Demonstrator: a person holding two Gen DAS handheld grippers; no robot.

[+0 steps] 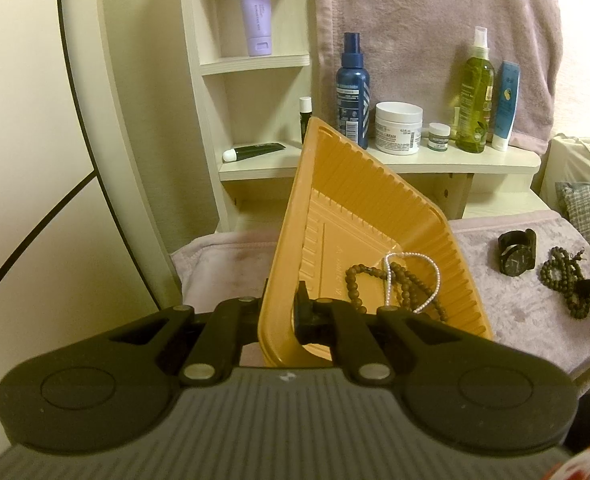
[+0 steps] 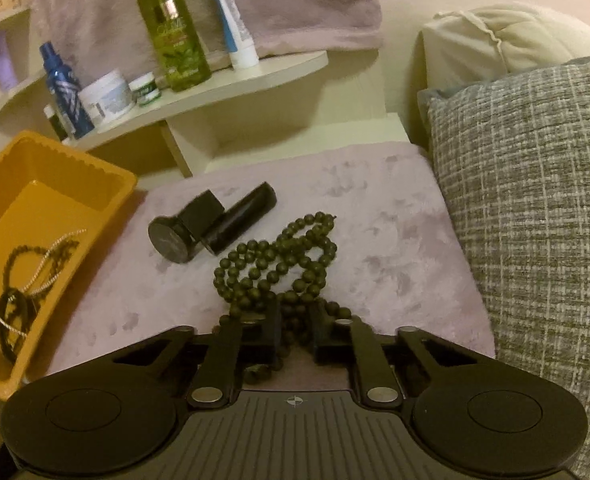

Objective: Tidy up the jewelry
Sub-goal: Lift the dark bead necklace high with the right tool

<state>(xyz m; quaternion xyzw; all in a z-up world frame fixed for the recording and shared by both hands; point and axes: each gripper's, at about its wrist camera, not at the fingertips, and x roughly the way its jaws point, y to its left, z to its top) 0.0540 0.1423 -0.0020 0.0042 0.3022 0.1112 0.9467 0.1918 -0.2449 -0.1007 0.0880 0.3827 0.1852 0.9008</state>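
Tray (image 1: 375,208), orange plastic, ribbed walls, is tilted up on one edge and clamped at its near rim by left tool (image 1: 283,312), jaws together on the wall. Inside the tray lie a brown bead bracelet (image 1: 359,280) and a white pearl strand (image 1: 395,280), crossing each other near the low end. From the right wrist view the tray sits at the left of the pink cloth (image 2: 375,216), touching it.

Right tool (image 2: 295,336) points down at the cloth, and its jaws are closed on a dark bead necklace (image 2: 279,256); beads bunch between the fingers (image 2: 271,332) and the rest of the loops spread out ahead on the cloth. No earlier frame, so only the grip itself is told.

Watch (image 2: 211,220), black, lies on its side on the cloth just beyond the necklace, near but apart from it, between the necklace and the tray. In the left wrist view the watch (image 1: 517,250) is right of the tray, with the necklace beside it and the tip of the right tool at the frame edge.

Behind, a white shelf (image 1: 415,164) carries a blue bottle (image 1: 353,88), white jar (image 1: 398,128), green spray bottle (image 1: 475,92). Grey cushion (image 2: 535,220) borders the cloth on the right.
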